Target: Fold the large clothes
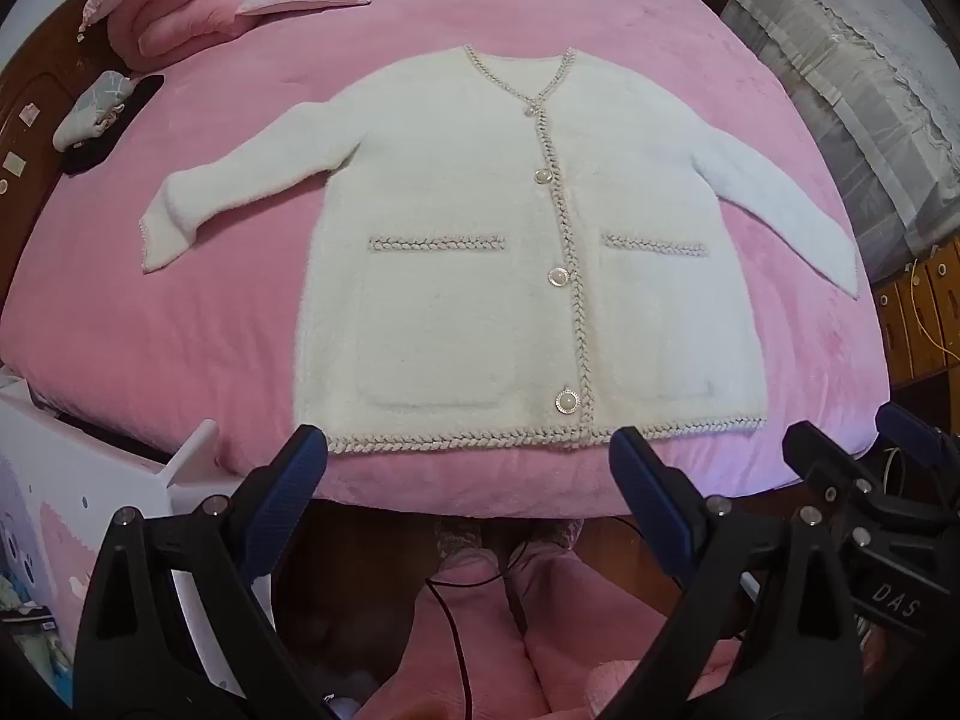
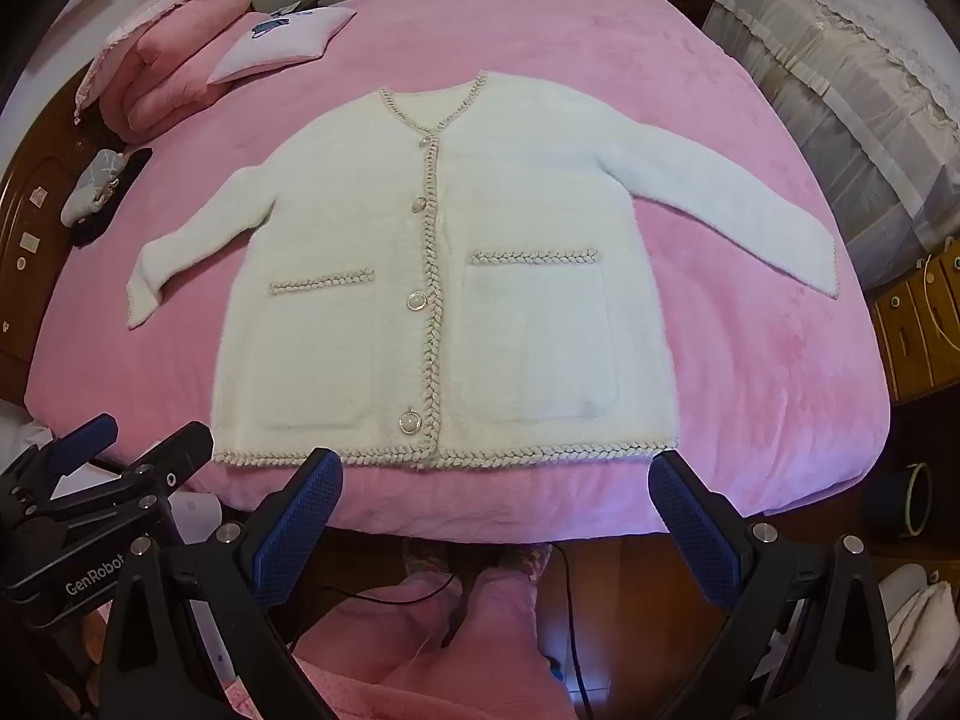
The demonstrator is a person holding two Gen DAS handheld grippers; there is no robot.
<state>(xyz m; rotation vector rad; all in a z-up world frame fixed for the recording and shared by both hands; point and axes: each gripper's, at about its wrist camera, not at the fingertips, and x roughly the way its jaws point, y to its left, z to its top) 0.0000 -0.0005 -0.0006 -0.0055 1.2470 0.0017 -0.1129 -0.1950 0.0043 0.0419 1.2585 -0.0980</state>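
Note:
A fluffy white cardigan (image 1: 480, 252) (image 2: 432, 282) with braided beige trim, round buttons and two front pockets lies flat and buttoned on the pink bed (image 1: 180, 330) (image 2: 750, 360), both sleeves spread out to the sides. My left gripper (image 1: 468, 468) hovers open just short of the hem, its blue pads (image 1: 285, 501) wide apart with nothing between them. My right gripper (image 2: 495, 492) is likewise open before the hem, empty. Each gripper shows at the edge of the other's view: the right gripper (image 1: 876, 468) and the left gripper (image 2: 108, 450).
Folded pink bedding (image 2: 174, 54) and a small pillow (image 2: 282, 39) sit at the bed's far left corner. A grey bundle (image 2: 96, 186) lies on the left edge. A covered piece of furniture (image 2: 840, 108) stands to the right. A person's pink-clad legs (image 2: 456, 630) and a cable are below.

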